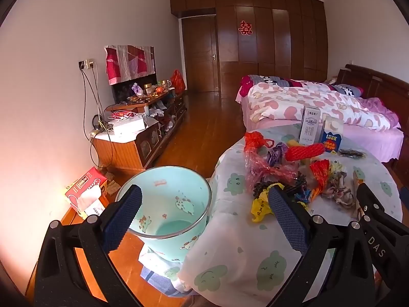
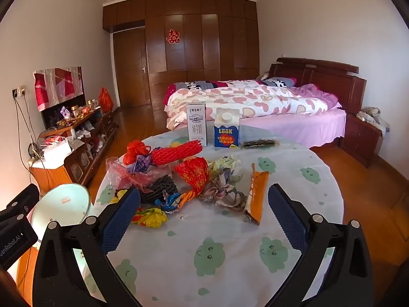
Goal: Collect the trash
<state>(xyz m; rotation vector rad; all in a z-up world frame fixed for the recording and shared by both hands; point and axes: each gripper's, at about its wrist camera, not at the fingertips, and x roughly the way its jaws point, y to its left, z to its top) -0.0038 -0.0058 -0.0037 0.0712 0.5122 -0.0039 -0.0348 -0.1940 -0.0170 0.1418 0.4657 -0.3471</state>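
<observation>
A heap of trash lies on the round table (image 2: 230,255): red foam netting (image 2: 176,152), a red-orange wrapper (image 2: 191,172), black netting (image 2: 158,185), a yellow wrapper (image 2: 150,216), crumpled paper (image 2: 225,192) and an orange wrapper (image 2: 257,194). A white milk carton (image 2: 196,124) and a blue carton (image 2: 226,131) stand behind. A light-blue trash bin (image 1: 166,204) stands left of the table, empty inside. My left gripper (image 1: 204,220) is open, straddling the bin's rim and table edge. My right gripper (image 2: 204,220) is open above the table, in front of the heap.
A bed (image 2: 255,102) stands behind the table. A low wooden cabinet (image 1: 143,133) with clutter runs along the left wall. A tissue box (image 1: 85,192) sits on the floor by the bin. A dark flat packet (image 2: 259,143) lies near the cartons.
</observation>
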